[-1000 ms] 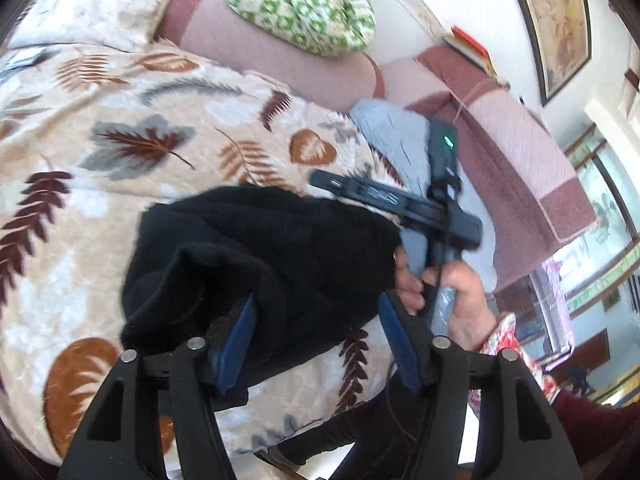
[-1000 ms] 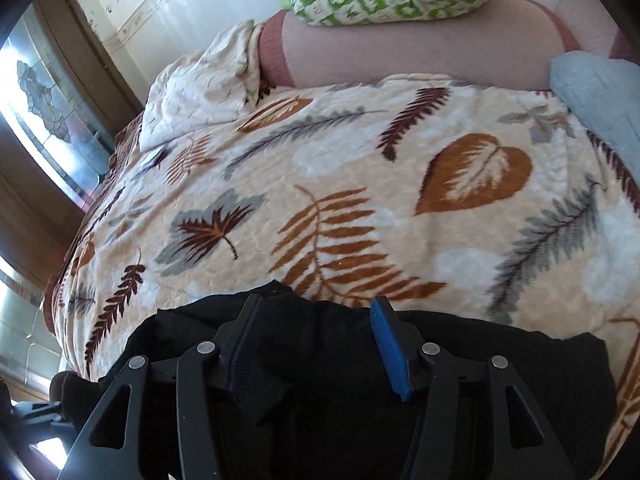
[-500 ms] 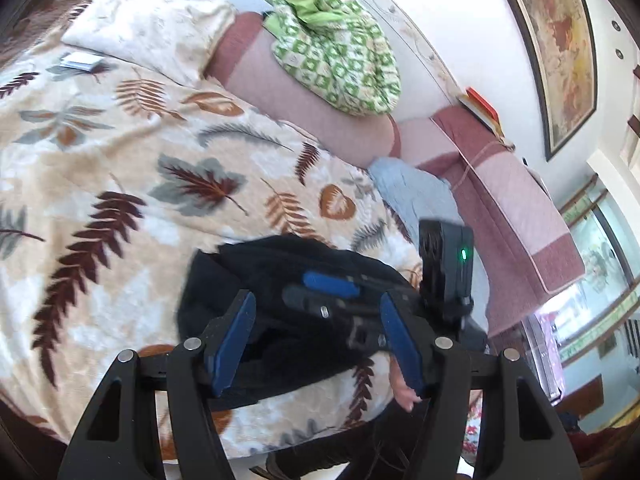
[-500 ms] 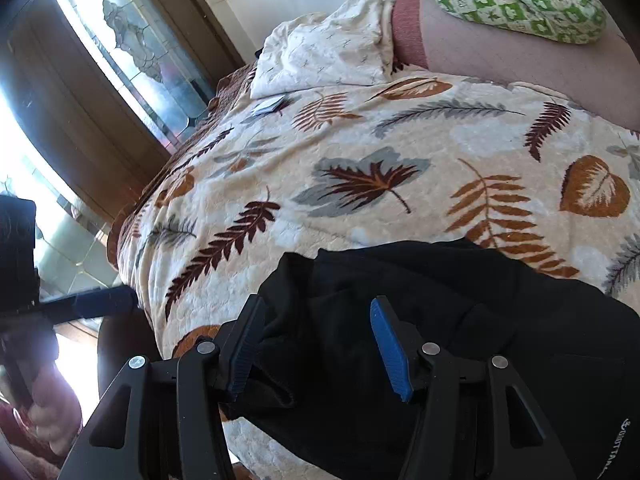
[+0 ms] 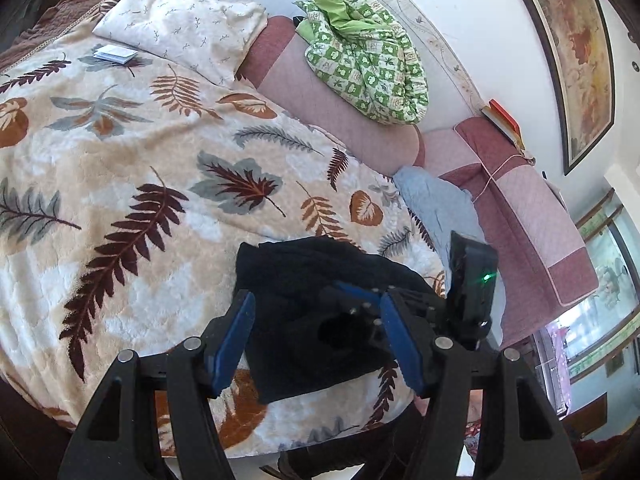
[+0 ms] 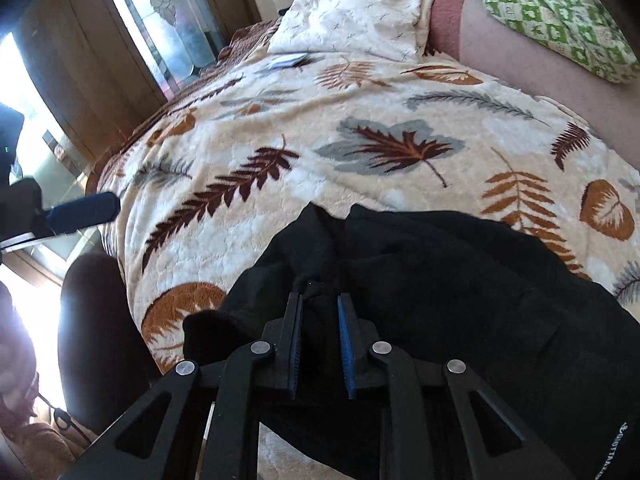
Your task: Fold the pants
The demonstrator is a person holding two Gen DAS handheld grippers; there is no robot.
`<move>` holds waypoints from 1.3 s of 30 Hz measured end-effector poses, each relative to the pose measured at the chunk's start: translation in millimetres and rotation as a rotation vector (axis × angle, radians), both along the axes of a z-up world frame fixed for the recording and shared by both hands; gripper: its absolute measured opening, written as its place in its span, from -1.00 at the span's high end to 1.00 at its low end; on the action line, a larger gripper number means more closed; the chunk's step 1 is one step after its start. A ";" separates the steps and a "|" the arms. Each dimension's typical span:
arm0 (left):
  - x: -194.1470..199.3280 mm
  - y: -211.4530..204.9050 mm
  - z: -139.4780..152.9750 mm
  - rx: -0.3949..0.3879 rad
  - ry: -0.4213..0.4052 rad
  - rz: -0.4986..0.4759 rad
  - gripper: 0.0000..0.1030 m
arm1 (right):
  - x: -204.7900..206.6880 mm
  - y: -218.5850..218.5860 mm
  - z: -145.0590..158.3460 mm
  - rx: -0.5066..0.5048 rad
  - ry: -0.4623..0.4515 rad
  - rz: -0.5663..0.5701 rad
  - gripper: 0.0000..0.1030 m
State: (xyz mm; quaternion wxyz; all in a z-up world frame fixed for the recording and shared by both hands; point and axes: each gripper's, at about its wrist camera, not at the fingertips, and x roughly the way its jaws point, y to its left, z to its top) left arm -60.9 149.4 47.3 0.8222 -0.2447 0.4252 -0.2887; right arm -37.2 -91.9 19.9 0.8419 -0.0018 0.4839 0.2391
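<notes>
The black pants [image 5: 304, 276] lie folded in a compact bundle near the front edge of the bed, on a leaf-patterned blanket [image 5: 132, 168]. My left gripper [image 5: 316, 320] is open and empty, raised above the bundle. My right gripper [image 5: 356, 300] shows between its fingers, down on the pants. In the right wrist view the pants [image 6: 460, 280] fill the lower half, and my right gripper [image 6: 320, 312] is nearly closed, pinching a raised fold of the black fabric between its blue pads [image 6: 345, 332].
A cream pillow [image 5: 180, 20], a green checked quilt [image 5: 364, 52] on a pink bolster, and a light blue cloth [image 5: 436, 204] lie at the head side. A small white packet [image 5: 114, 54] rests on the blanket. A wooden window wall [image 6: 120, 40] lies beyond the bed.
My left gripper has let go of the pants and lifted up and back. My right gripper has swung round and closed from open onto a fold of the pants.
</notes>
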 end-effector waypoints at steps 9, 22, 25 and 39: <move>2.8 -11.8 -11.6 -0.004 0.047 -0.012 -0.24 | 41.6 -101.0 -4.3 -0.038 0.020 -0.289 0.43; 8.5 -58.5 -36.2 0.073 0.088 -0.093 -0.24 | -5.9 -103.3 28.6 0.310 -0.029 -0.246 0.12; 7.6 -63.7 -39.8 0.094 0.094 -0.099 -0.24 | -4.4 -91.0 -2.9 0.211 0.053 -0.250 0.12; 20.6 -166.3 -65.8 0.132 0.056 -0.351 -0.23 | 5.7 -124.8 2.0 0.121 0.031 -0.326 0.45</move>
